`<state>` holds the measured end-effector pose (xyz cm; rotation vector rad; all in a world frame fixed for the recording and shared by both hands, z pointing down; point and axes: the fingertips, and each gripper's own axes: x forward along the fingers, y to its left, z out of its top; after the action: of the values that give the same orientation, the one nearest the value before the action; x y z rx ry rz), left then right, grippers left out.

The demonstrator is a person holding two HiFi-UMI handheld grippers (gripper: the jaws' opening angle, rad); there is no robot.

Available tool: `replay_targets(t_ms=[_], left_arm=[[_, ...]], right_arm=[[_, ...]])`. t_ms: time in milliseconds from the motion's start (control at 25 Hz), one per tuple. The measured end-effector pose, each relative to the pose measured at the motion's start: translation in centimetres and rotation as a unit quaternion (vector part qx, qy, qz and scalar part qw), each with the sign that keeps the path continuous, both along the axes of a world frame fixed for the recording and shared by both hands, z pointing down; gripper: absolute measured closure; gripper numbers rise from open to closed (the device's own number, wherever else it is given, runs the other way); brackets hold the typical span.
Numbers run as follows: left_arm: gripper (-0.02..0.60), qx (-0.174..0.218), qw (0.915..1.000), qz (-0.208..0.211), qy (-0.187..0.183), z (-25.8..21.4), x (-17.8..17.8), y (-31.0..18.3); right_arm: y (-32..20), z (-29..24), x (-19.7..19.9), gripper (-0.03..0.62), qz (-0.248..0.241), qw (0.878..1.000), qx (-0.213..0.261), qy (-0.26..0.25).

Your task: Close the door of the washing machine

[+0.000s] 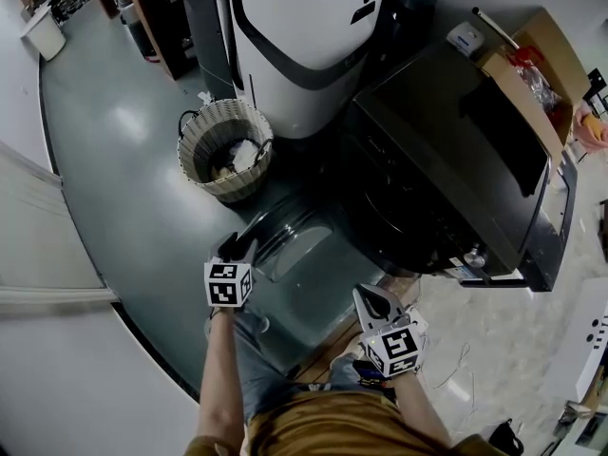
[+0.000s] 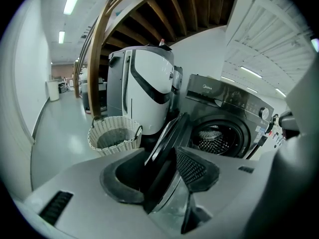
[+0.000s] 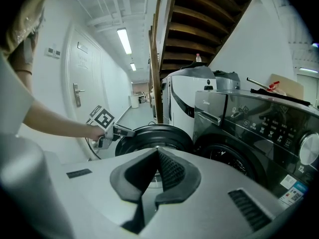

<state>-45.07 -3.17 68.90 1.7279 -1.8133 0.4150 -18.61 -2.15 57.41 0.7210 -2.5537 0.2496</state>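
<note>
The black front-loading washing machine (image 1: 446, 160) stands with its round door (image 1: 294, 245) swung out toward me. In the left gripper view the door (image 2: 169, 138) runs edge-on between the jaws, and the drum opening (image 2: 217, 138) shows behind it. My left gripper (image 1: 237, 247) is at the door's outer rim, its jaws wide apart around the rim (image 2: 162, 156), with a dark gap beside the left pad (image 2: 119, 183). My right gripper (image 1: 366, 297) hangs in front of the door (image 3: 149, 136), apart from it, with its pads (image 3: 174, 176) meeting at the tips and nothing held.
A wicker basket (image 1: 225, 148) with laundry stands on the floor just left of the door. A white-and-black appliance (image 1: 304, 36) stands beside the machine. A cardboard box (image 1: 532, 74) sits on the machine's top. A white wall (image 1: 47, 255) runs along the left.
</note>
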Motion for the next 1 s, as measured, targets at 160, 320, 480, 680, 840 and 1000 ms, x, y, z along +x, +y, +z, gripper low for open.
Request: replay_targets(t_ms=[160, 320, 480, 680, 840, 1000], left_arm=[[0.37, -0.016, 0.9997, -0.001, -0.018, -0.1, 0.9, 0.4], [0.376, -0.028, 0.9993, -0.006, -0.024, 0.0, 2.0, 0.9], [0.382, -0.044, 0.9986, -0.006, -0.029, 0.2, 3.6, 1.4], [0.392, -0.058, 0.9977, 0.0, -0.036, 0.1, 5.9, 2.2], [0.399, -0.067, 0.997, -0.003, -0.04, 0.2, 7.9, 2.6], [0.408, -0.077, 0.9962, 0.001, -0.042, 0.2, 10.0, 3.2]], right_arm=[[0.2, -0.5, 0.8, 0.58, 0.001, 1.0, 0.004, -0.005], [0.5, -0.7, 2.2, 0.58, 0.002, 1.0, 0.003, -0.007], [0.4, -0.9, 4.2, 0.582, 0.006, 1.0, 0.002, -0.011], [0.4, -1.4, 6.4, 0.582, 0.008, 1.0, -0.001, -0.02], [0.5, -1.7, 8.3, 0.582, 0.011, 1.0, -0.007, -0.028], [0.6, -2.0, 10.3, 0.582, 0.018, 0.999, -0.008, -0.03]])
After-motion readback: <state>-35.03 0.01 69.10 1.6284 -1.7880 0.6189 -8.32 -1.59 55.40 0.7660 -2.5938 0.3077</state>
